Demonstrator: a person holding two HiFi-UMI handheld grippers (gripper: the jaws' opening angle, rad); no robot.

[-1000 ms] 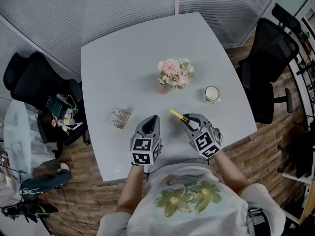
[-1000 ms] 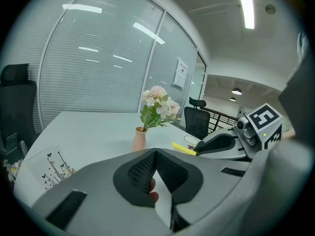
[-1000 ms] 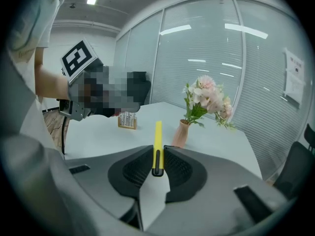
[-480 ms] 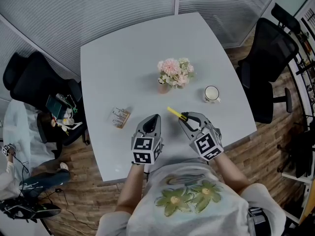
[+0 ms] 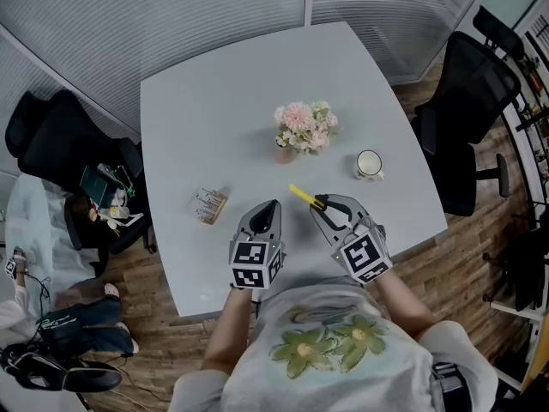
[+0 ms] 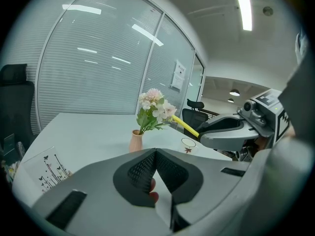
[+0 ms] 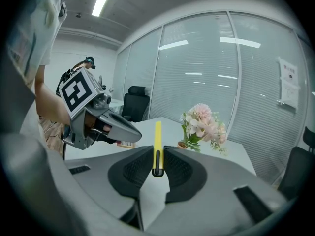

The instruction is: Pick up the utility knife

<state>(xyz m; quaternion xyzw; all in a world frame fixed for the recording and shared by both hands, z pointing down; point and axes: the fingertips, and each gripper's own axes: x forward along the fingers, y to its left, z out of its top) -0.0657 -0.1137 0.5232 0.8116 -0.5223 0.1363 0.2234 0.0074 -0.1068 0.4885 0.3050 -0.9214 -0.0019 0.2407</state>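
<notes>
Utility knife (image 5: 302, 196) in right gripper (image 5: 320, 207), flower vase (image 5: 286, 152) and mug (image 5: 370, 164) nearby.

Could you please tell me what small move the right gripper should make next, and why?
Probably lift a little higher, straight up. The right gripper is shut on the near end of the utility knife, which seems just off the table, with its tip near the flower vase and the mug nearby.

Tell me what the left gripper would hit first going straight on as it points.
The left gripper tilts downward, so probably the bare table first; the flower vase stands just beyond, depth unclear.
</notes>
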